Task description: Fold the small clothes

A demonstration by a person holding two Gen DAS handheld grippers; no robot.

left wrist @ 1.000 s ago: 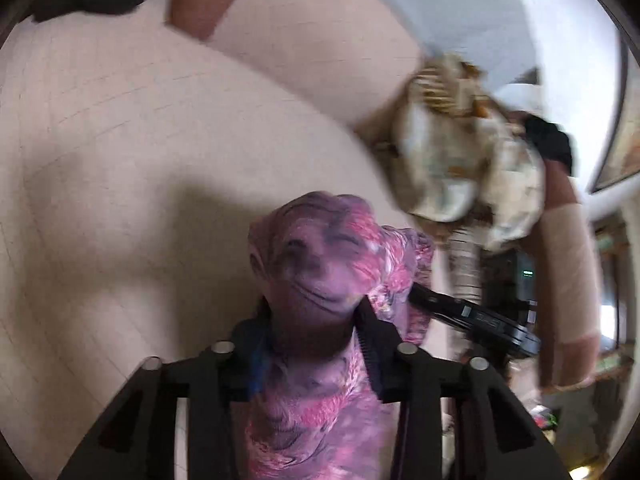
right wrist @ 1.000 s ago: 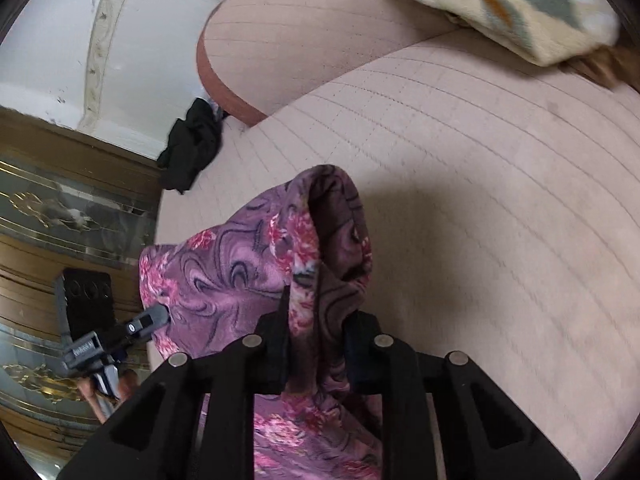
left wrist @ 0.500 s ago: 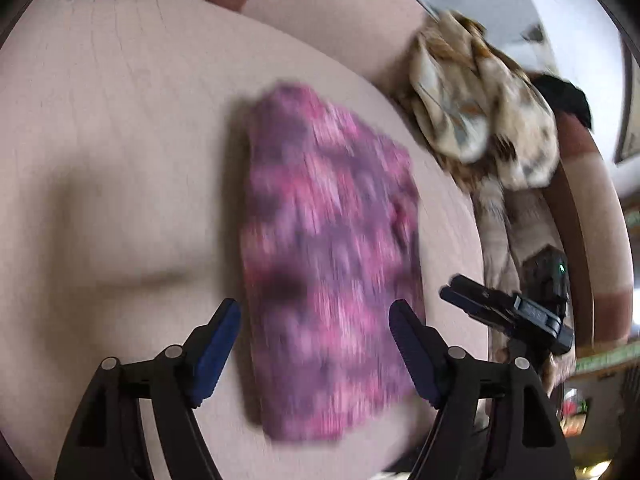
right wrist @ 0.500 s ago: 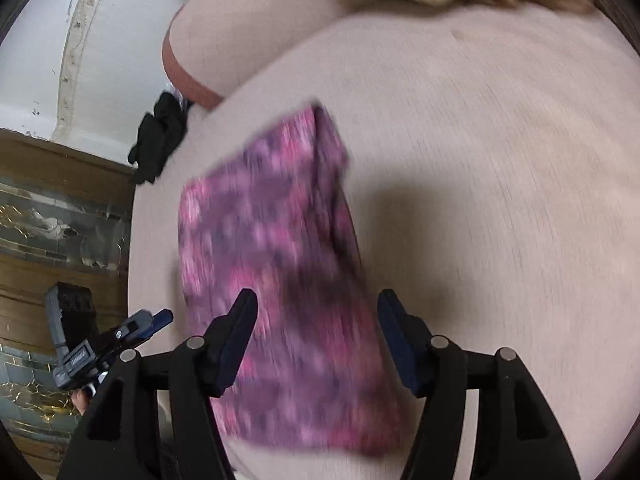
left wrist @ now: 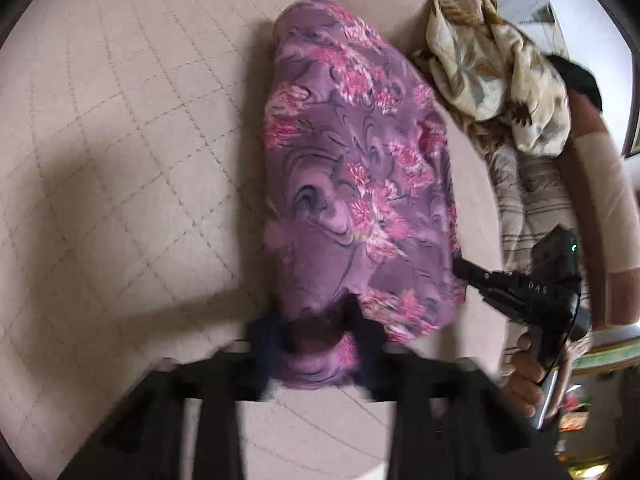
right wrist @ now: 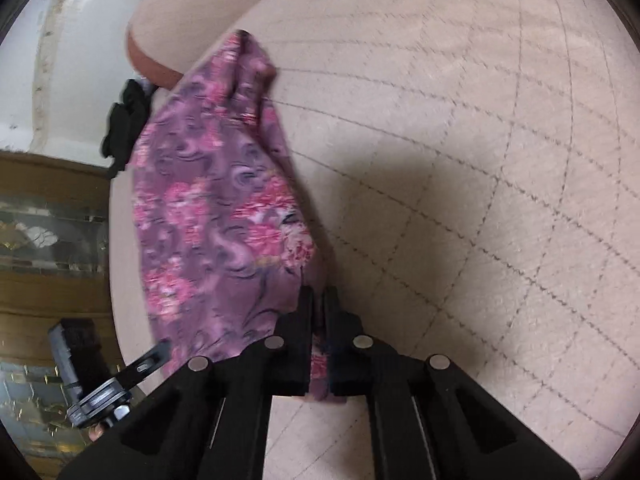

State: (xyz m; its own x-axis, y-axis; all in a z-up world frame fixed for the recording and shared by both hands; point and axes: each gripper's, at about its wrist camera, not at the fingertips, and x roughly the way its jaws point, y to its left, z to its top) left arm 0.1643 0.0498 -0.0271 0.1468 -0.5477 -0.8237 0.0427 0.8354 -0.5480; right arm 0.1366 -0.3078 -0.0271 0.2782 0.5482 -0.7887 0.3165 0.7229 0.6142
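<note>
A purple cloth with pink flowers (left wrist: 356,168) lies folded lengthwise on the beige quilted cushion (left wrist: 120,160). My left gripper (left wrist: 316,332) is shut on the cloth's near edge at its left corner. My right gripper (right wrist: 318,320) is shut on the near edge of the same cloth (right wrist: 208,200) at its right corner. The right gripper also shows in the left wrist view (left wrist: 520,292), and the left gripper shows in the right wrist view (right wrist: 132,372), low at the left.
A cream patterned cloth (left wrist: 496,76) is heaped at the cushion's far right over a striped fabric (left wrist: 520,200). A black garment (right wrist: 124,128) lies at the cushion's far left edge. A sofa backrest (right wrist: 200,0) rises behind. A wooden glass-front cabinet (right wrist: 48,220) stands at left.
One second ago both grippers held the bunched cloth. Half a second ago they were open with the cloth flat on the cushion. Now both have closed on its near edge.
</note>
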